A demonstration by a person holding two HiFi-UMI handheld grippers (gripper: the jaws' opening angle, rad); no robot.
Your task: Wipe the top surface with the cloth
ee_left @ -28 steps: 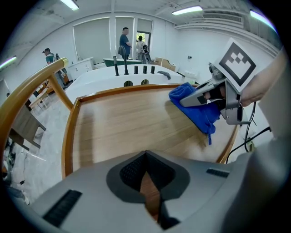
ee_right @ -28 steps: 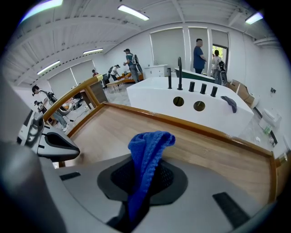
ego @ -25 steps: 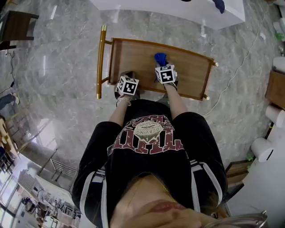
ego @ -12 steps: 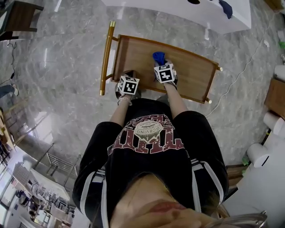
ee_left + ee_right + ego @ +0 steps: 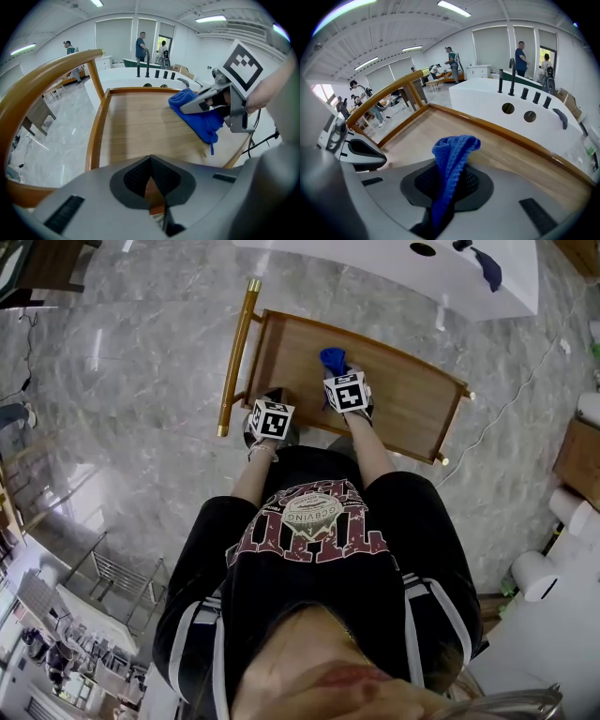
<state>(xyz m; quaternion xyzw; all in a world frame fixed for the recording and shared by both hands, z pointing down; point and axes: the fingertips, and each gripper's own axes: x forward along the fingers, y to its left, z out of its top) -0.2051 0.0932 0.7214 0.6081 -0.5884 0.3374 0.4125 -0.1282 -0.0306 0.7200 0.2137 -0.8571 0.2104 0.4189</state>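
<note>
The wooden cart top (image 5: 403,395) has a raised rim and a brass handle (image 5: 236,357) at its left end. A blue cloth (image 5: 333,360) hangs bunched from my right gripper (image 5: 339,376), which is shut on the cloth (image 5: 452,150) above the middle of the top (image 5: 506,154). In the left gripper view the cloth (image 5: 201,122) trails down onto the wood from the right gripper (image 5: 206,101). My left gripper (image 5: 265,401) sits at the near left corner. My left gripper (image 5: 151,185) has its jaws shut, with a sliver of the brown rim between the pads.
Beyond the cart stands a white counter (image 5: 450,268) with round holes and dark taps (image 5: 511,77). A cable (image 5: 506,399) runs over the marble floor at the right, near white rolls (image 5: 530,573). Several people (image 5: 142,44) stand far off.
In the head view the cart has drifted a little to the right and turned slightly. Both grippers keep their places and their holds.
</note>
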